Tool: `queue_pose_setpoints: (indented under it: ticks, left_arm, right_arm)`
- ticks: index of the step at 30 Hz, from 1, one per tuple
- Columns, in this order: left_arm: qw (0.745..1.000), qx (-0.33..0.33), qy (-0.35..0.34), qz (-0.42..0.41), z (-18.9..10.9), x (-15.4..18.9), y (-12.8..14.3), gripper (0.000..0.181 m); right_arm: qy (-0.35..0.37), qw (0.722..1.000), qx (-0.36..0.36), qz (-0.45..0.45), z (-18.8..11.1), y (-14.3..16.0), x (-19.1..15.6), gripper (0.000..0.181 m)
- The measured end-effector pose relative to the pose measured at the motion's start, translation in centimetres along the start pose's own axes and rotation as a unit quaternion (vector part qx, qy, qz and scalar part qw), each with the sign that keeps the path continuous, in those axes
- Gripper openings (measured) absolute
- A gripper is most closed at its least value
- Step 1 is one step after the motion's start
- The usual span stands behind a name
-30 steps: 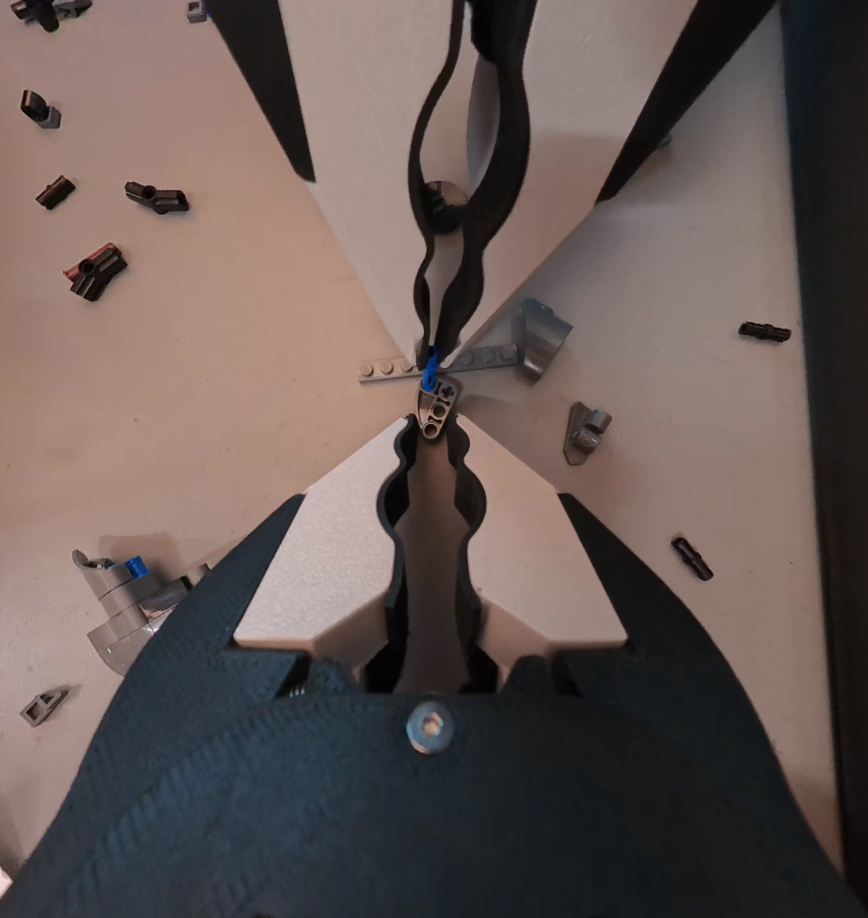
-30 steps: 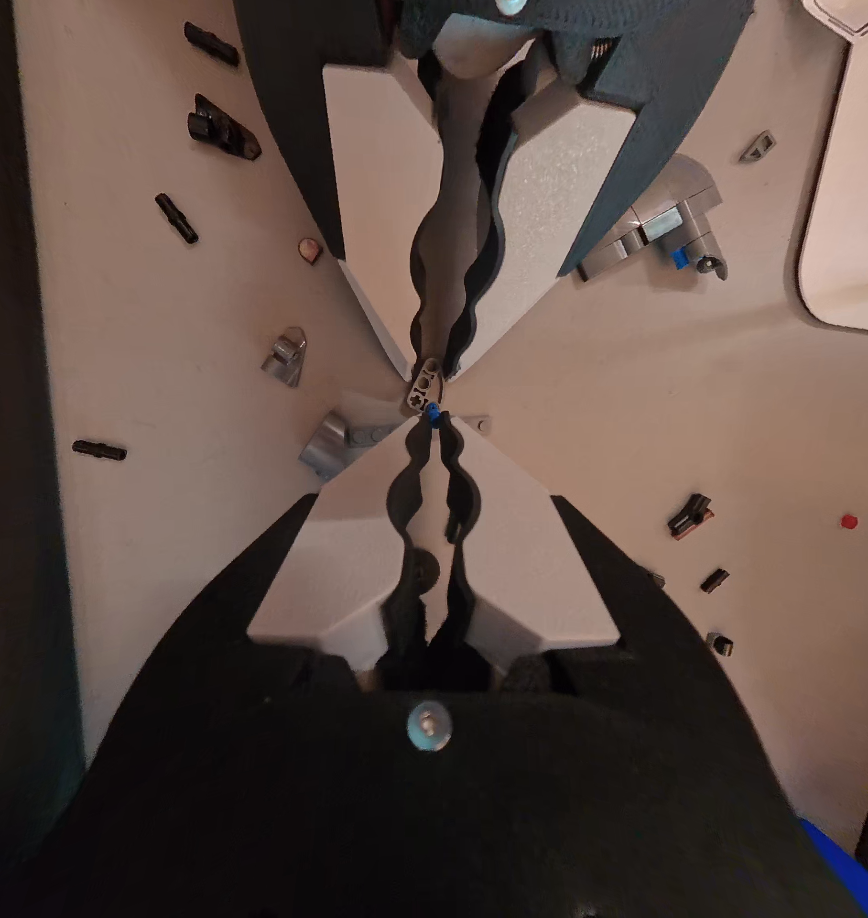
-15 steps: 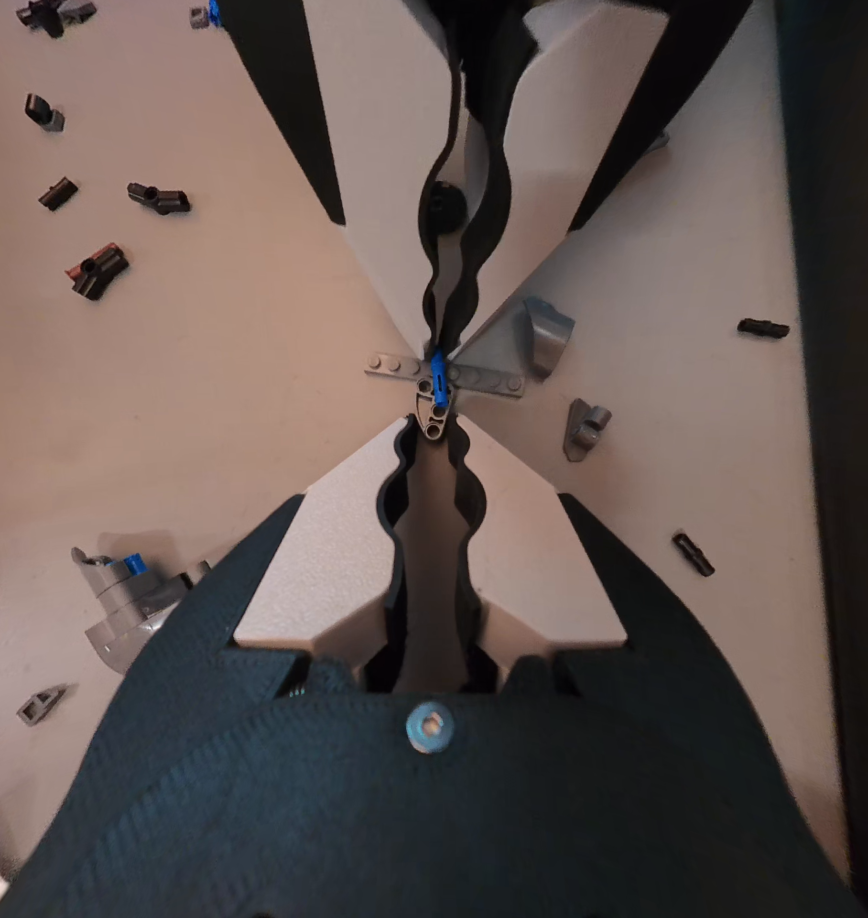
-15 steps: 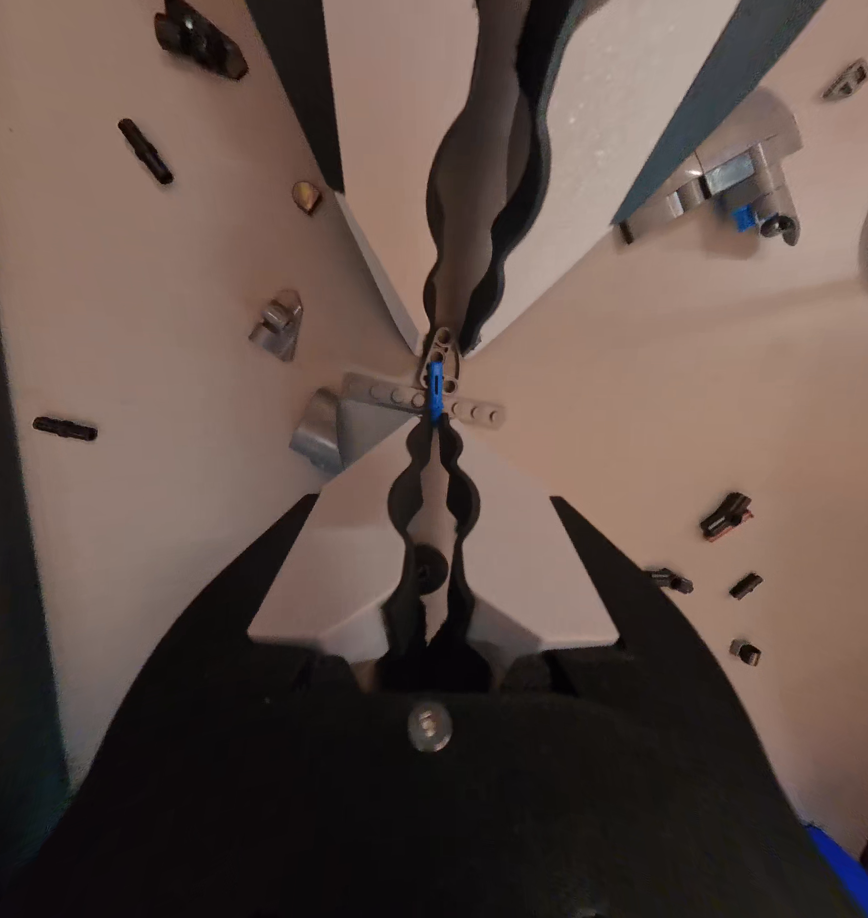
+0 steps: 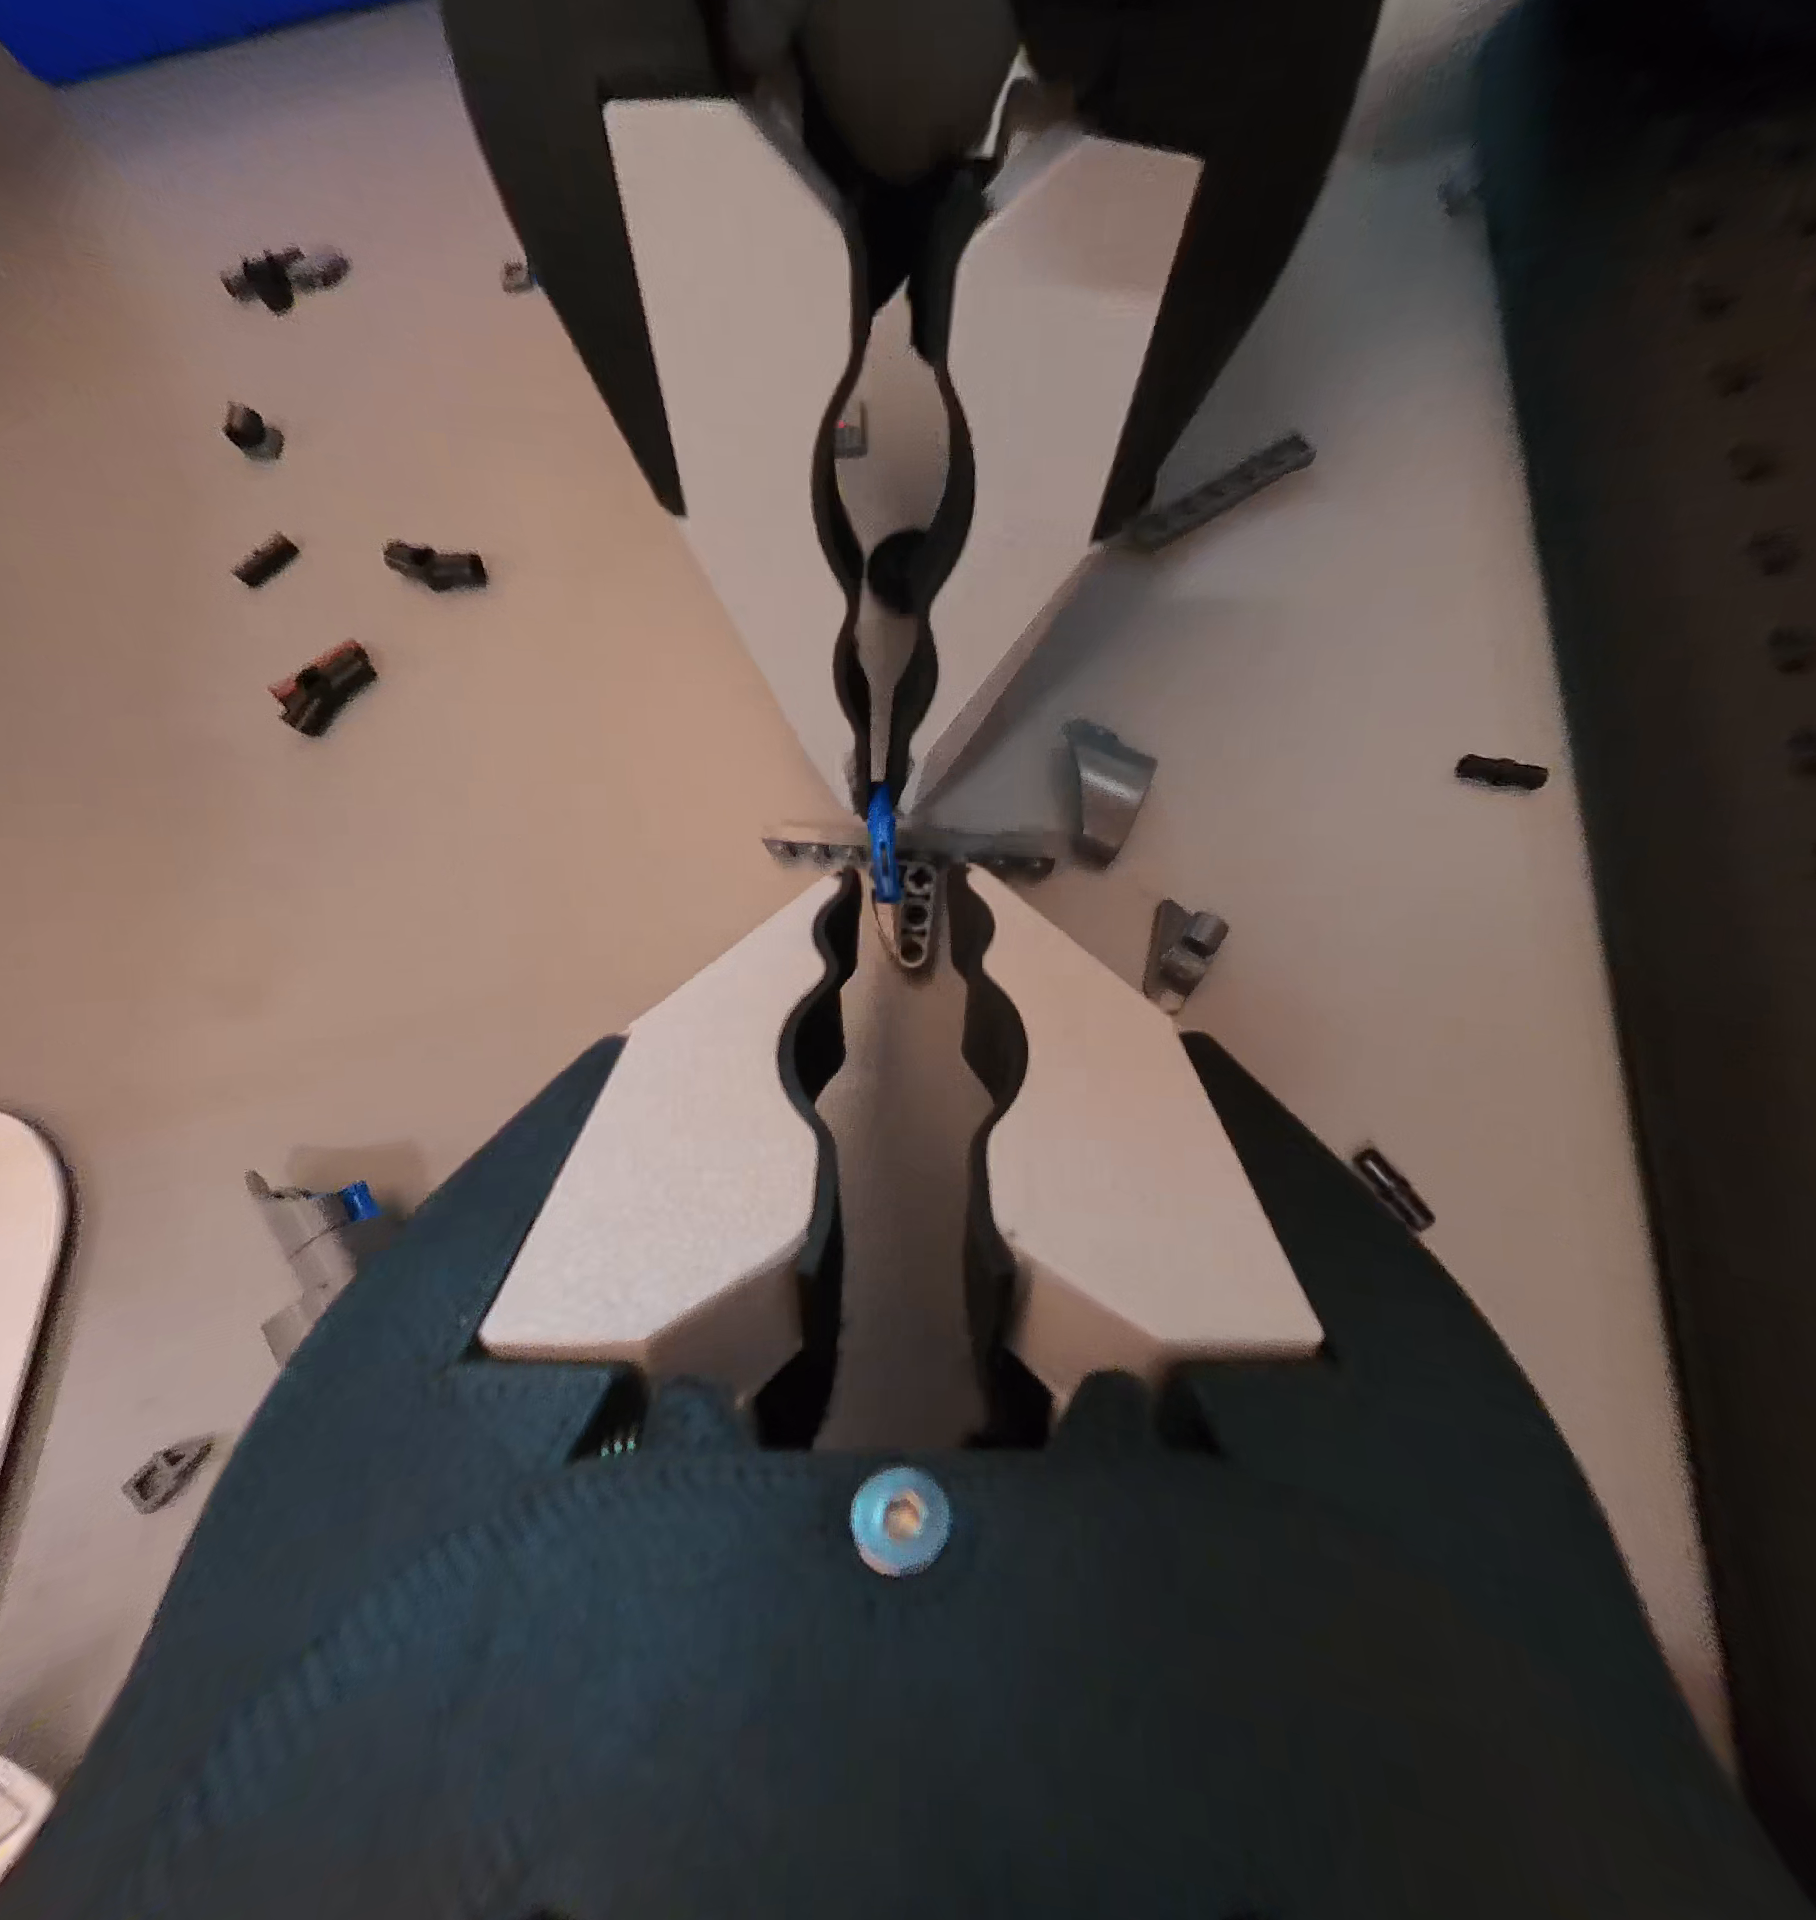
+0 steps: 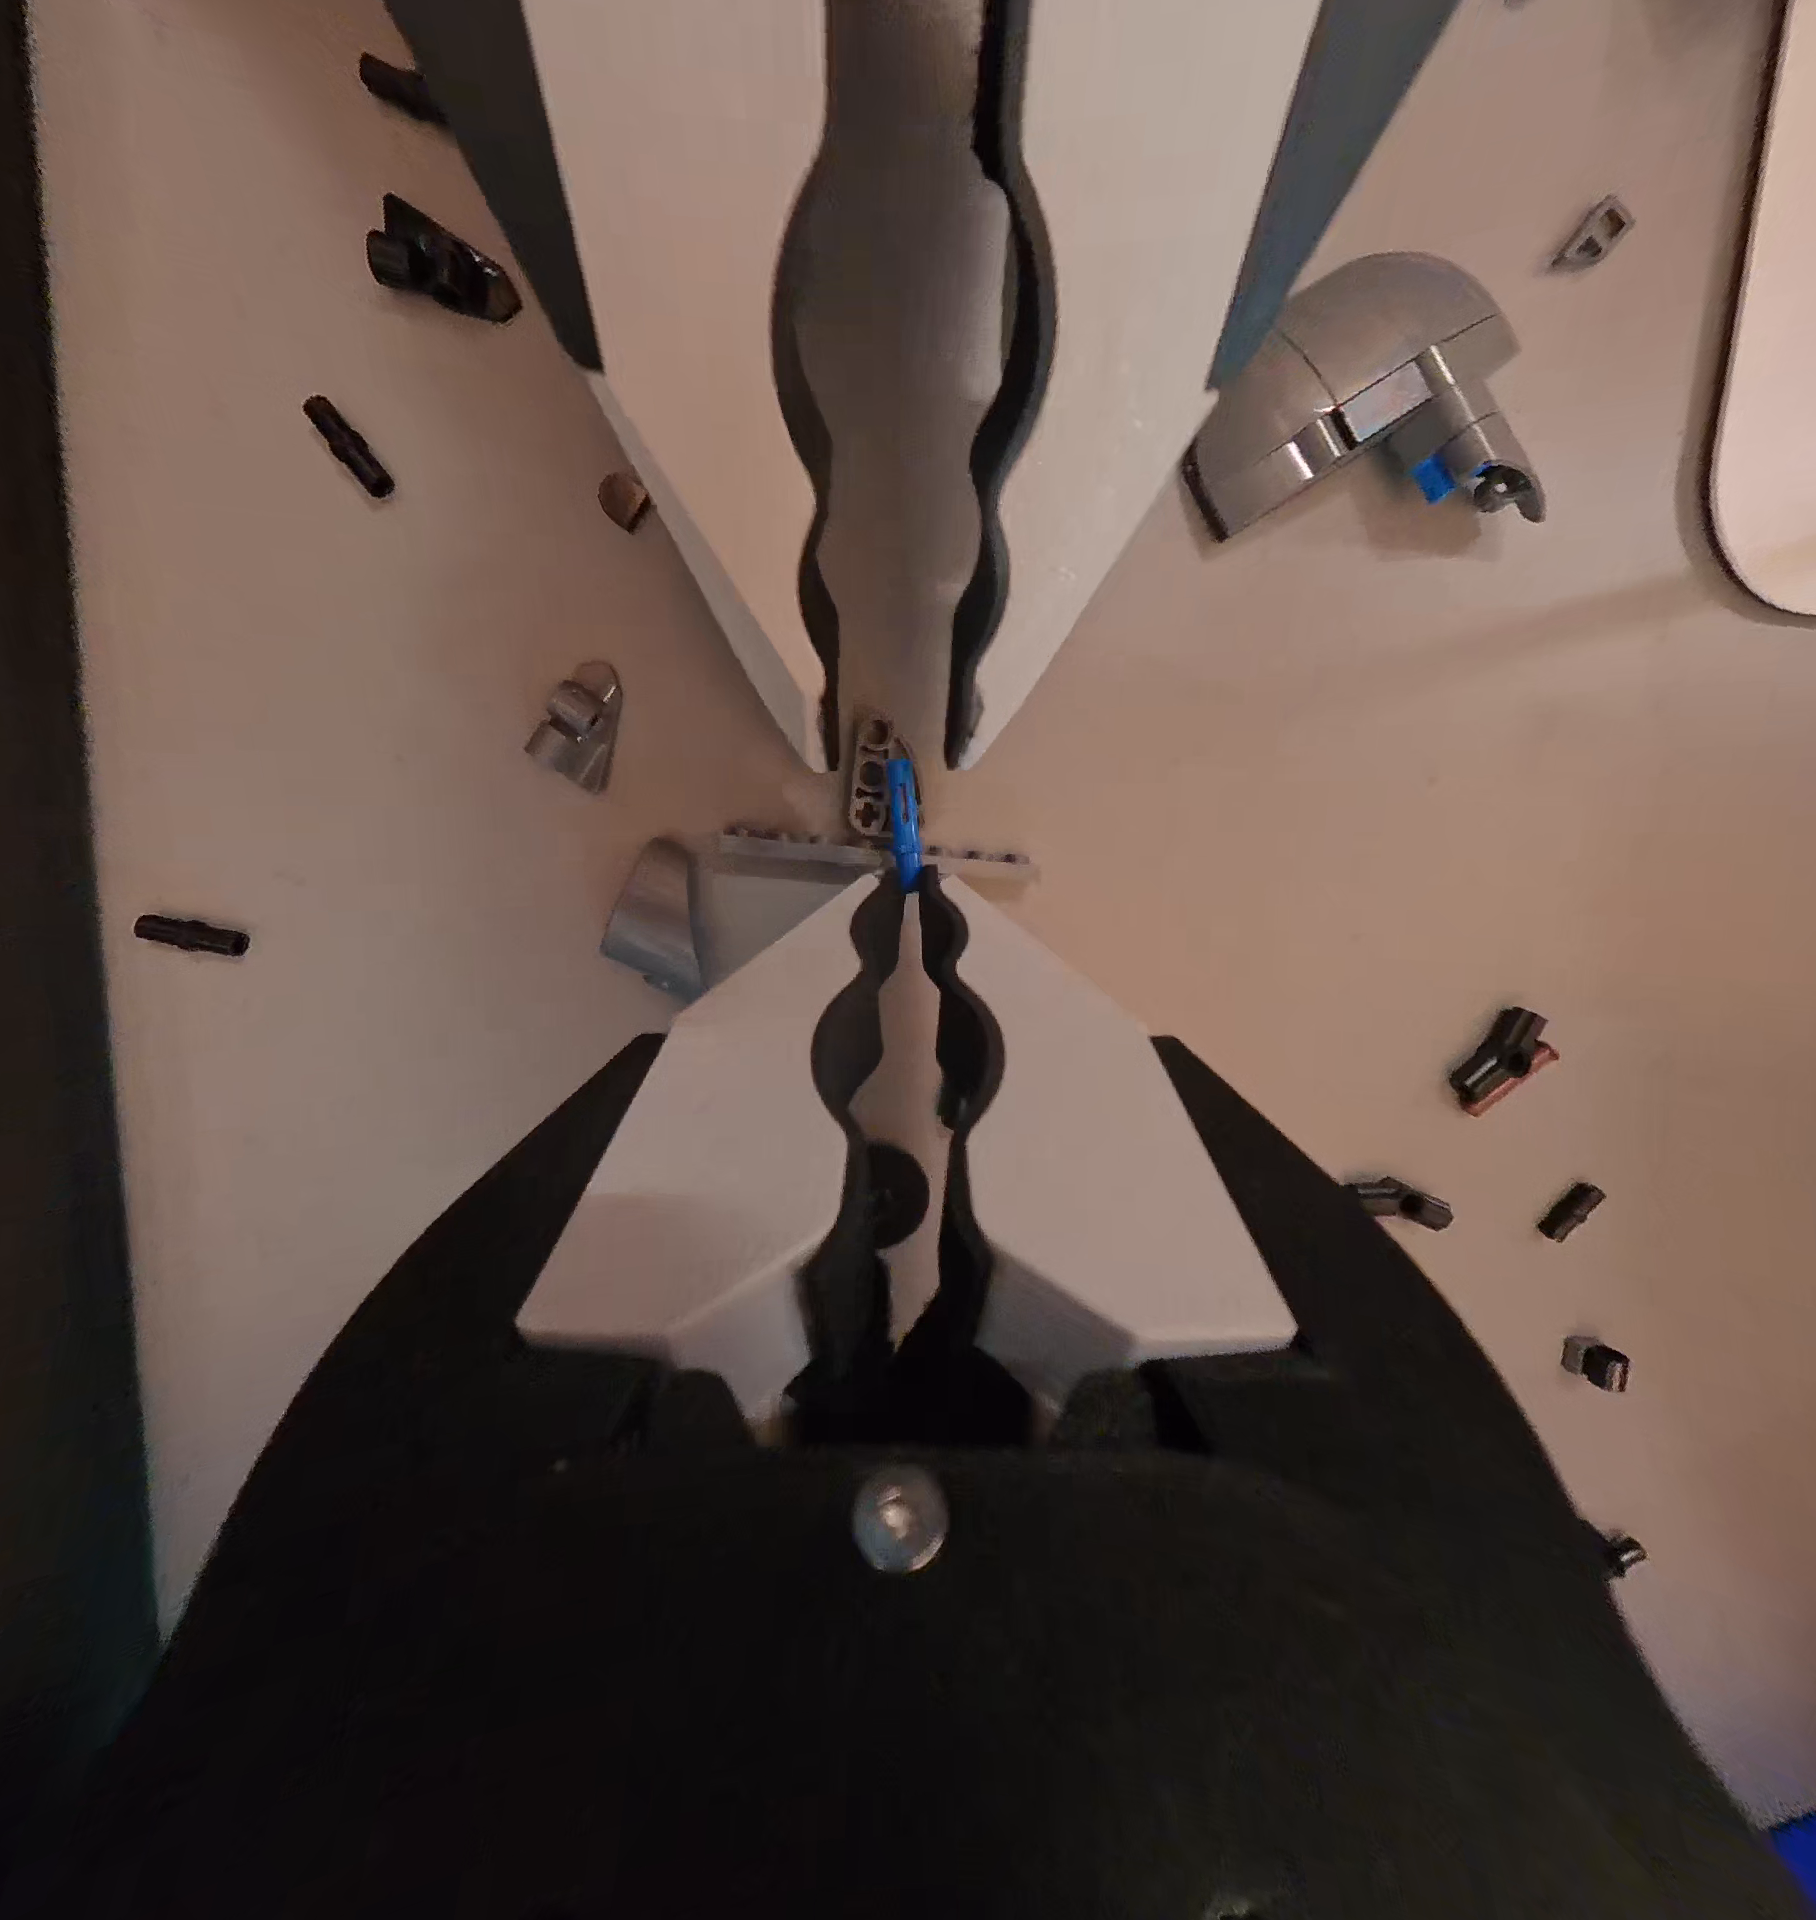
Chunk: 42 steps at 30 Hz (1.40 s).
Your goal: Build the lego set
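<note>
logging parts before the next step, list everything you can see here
blue pin: 1, blue, in right jaws, against the beam
grey beam: 1, grey, in left jaws
winged plate assembly: 1, grey, on table under the tips
curved assembly: 1, grey with blue part, near tray
small bracket: 1, grey, by winged plate
wedge: 1, grey, near tray
long plate: 1, dark grey, partly behind right gripper
small black pieces: about nine, scattered both sides
tray: 1, white, table edge
left gripper: 1, dark, shut on beam
right gripper: 1, black, shut on pin
</note>
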<state>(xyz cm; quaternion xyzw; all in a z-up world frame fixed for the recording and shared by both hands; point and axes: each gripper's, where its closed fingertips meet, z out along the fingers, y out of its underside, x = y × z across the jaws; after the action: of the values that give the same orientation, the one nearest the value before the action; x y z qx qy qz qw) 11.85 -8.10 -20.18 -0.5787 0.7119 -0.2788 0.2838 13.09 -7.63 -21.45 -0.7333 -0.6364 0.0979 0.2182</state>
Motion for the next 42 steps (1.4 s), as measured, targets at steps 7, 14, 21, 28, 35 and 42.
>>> queue_pose_setpoints:
  ticks: [7, 14, 21, 28, 35, 42]
  left_arm:
    - [1.000, -0.001, -0.023, 0.013, 0.2, -0.5, -0.2, 0.002]
    - [0.999, 0.033, -0.017, -0.011, -0.5, -0.8, -0.8, 0.001]
    - [0.995, 0.091, -0.029, -0.032, -1.8, -1.8, -2.1, 0.001]
    - [0.993, 0.102, -0.046, -0.024, -2.3, -2.1, -2.6, 0.001]
    - [0.994, 0.097, -0.057, -0.009, -2.4, -2.0, -2.8, 0.001]
    - [0.994, 0.091, -0.060, 0.000, -2.3, -1.9, -2.7, 0.001]
  right_arm:
    - [-0.006, 0.998, 0.059, 0.014, -1.0, -1.5, 0.0, 0.002]
    - [-0.020, 0.992, 0.115, 0.049, -1.9, -2.5, 0.4, 0.002]
    - [-0.028, 0.974, 0.201, 0.097, -3.6, -4.0, 1.6, 0.002]
    - [-0.038, 0.962, 0.239, 0.124, -4.2, -4.5, 2.2, 0.006]
    - [-0.049, 0.956, 0.251, 0.142, -4.3, -4.4, 2.3, 0.014]
    - [-0.058, 0.950, 0.272, 0.143, -4.8, -4.7, 2.2, 0.013]
